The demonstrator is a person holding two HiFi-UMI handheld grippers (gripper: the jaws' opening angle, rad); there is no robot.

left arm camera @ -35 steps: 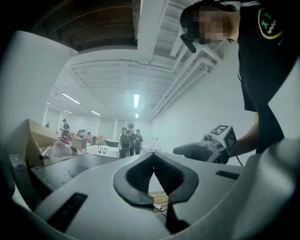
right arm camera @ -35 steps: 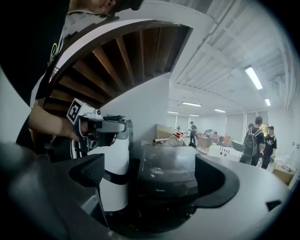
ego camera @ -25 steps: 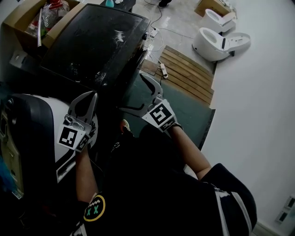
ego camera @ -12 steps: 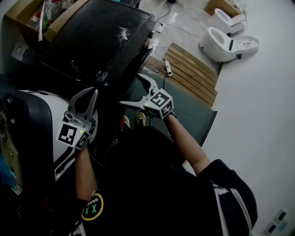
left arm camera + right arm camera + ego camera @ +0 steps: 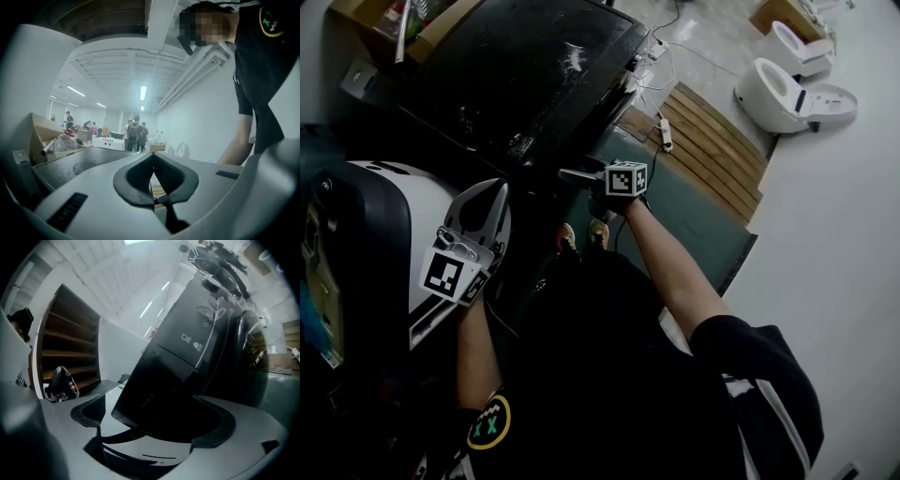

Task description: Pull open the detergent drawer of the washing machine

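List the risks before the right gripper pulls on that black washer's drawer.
1. The right gripper has its jaws apart around the drawer front, not clamped on it. A pull now would likely slip off.
2. A power strip lies not far from the person's shoes, so shifting feet could catch it.
3. The left gripper is shut and empty by the white machine, bracing nothing.

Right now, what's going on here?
A person stands at a black washing machine with a gripper in each hand. The right gripper is up at the machine's front. Its jaws are apart, with the dark detergent drawer front between them, not clamped. The left gripper is shut and empty, held by a white-and-black appliance alongside. I can't tell if the drawer is out at all.
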